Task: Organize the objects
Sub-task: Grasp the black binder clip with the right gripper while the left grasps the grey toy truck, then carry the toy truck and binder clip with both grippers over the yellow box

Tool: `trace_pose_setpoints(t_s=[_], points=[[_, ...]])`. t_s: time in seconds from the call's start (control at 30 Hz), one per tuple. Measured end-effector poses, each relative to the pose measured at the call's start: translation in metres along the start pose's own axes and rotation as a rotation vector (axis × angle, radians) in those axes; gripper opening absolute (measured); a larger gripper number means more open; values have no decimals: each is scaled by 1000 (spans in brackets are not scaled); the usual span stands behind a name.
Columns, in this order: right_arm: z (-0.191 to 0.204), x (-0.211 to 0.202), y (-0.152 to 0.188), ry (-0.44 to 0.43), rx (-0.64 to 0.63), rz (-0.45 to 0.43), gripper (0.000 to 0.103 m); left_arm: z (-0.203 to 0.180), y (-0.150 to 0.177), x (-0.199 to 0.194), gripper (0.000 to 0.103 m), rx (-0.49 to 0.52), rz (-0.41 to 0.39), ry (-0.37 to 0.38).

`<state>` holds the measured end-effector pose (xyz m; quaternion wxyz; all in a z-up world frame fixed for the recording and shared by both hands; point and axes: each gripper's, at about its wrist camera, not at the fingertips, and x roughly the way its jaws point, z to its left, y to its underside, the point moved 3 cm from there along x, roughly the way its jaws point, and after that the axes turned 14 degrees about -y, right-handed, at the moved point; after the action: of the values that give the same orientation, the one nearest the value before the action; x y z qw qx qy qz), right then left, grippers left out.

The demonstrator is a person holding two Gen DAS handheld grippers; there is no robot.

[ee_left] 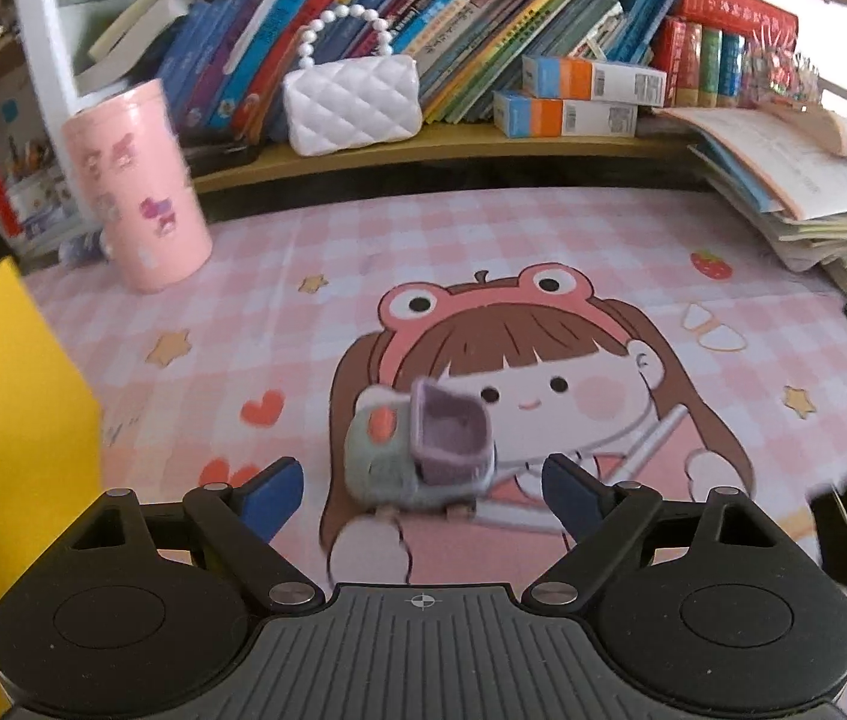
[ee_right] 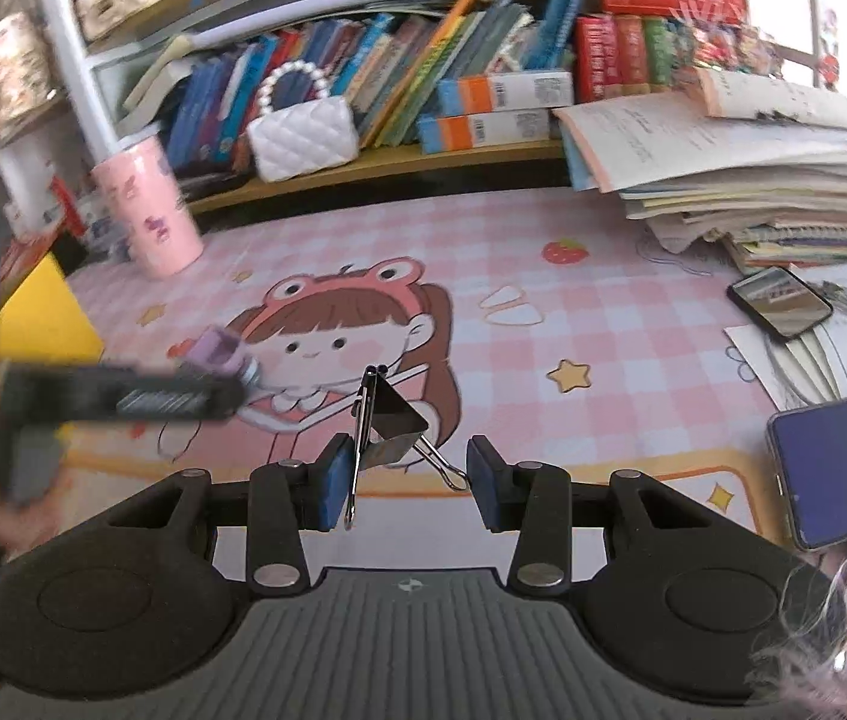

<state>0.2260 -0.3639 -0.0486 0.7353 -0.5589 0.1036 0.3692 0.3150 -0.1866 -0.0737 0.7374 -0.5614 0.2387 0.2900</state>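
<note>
A small grey-green and purple toy (ee_left: 420, 450) lies on the pink cartoon desk mat (ee_left: 483, 252), just ahead of my left gripper (ee_left: 423, 489) and between its fingers, which are open. In the right wrist view the toy (ee_right: 221, 351) shows beyond the blurred left gripper (ee_right: 123, 399). A black binder clip (ee_right: 387, 426) stands on the mat (ee_right: 603, 276) between the open fingers of my right gripper (ee_right: 405, 480), its wire handle close to the left pad (ee_right: 336, 480).
A yellow box (ee_left: 9, 450) stands at the left. A pink cup (ee_left: 141, 186) and a white quilted purse (ee_left: 351, 99) are at the back by a bookshelf. A paper stack (ee_right: 753, 180) and phones (ee_right: 780, 300) lie at the right.
</note>
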Motion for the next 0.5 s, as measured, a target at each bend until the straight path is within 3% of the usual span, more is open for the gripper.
trace_pose_setpoints(t_s=[0.17, 0.2, 0.23, 0.5], points=[[8, -3, 4, -24, -29, 23, 39, -12, -5, 19, 77, 36, 12, -20], [10, -4, 5, -26, -33, 26, 39, -12, -5, 22, 67, 39, 18, -23], [11, -4, 5, -28, -36, 30, 39, -12, -4, 25, 63, 41, 30, -31], [18, -8, 10, -16, -38, 36, 39, 9, 4, -14, 63, -60, 8, 48]])
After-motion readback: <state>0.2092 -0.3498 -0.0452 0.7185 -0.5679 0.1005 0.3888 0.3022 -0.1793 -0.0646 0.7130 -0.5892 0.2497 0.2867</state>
